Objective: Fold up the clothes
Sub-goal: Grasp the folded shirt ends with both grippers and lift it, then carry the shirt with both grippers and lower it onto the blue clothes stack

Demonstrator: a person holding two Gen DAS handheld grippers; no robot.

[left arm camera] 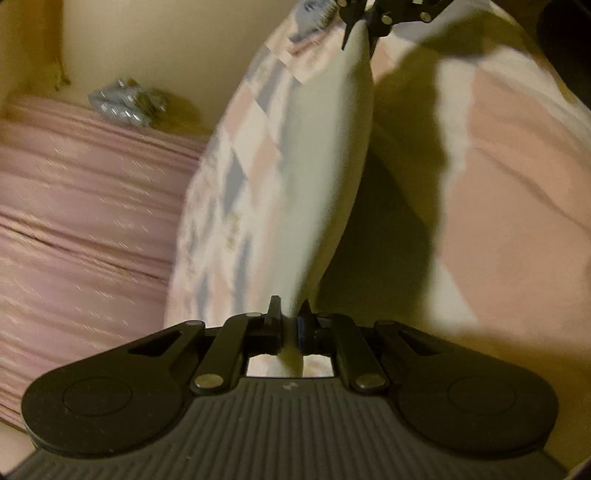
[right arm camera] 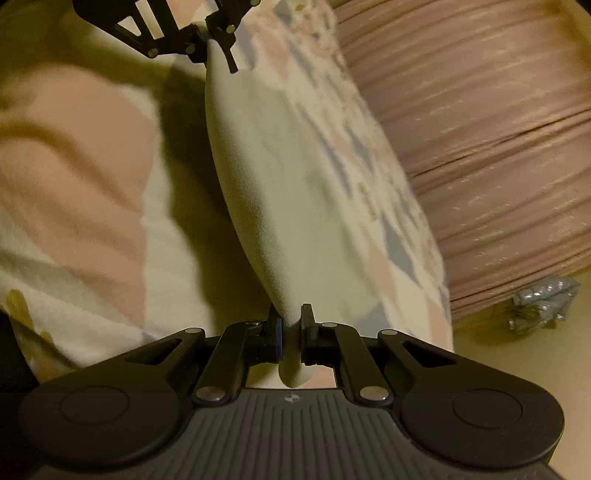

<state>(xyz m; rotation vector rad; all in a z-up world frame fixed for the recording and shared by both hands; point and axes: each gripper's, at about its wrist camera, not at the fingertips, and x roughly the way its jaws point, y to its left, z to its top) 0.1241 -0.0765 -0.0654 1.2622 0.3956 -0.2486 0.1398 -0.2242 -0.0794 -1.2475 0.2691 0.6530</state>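
A pastel patchwork cloth (left arm camera: 236, 177) with a plain pale underside (left arm camera: 321, 155) is lifted and stretched as a taut fold between both grippers. In the left wrist view my left gripper (left arm camera: 290, 312) is shut on the near end of that fold. The right gripper (left arm camera: 360, 33) pinches the far end at the top of the frame. The right wrist view mirrors this: my right gripper (right arm camera: 291, 319) is shut on the cloth (right arm camera: 273, 177), and the left gripper (right arm camera: 218, 51) grips the far end. The fold casts a dark shadow on the bedding below.
Pink and white bedding (left arm camera: 517, 203) (right arm camera: 74, 166) lies under the lifted cloth. A pink striped cover (left arm camera: 81, 206) (right arm camera: 480, 147) spreads on the patterned side. A crumpled silvery object (left arm camera: 122, 103) (right arm camera: 543, 302) sits on the cream surface past it.
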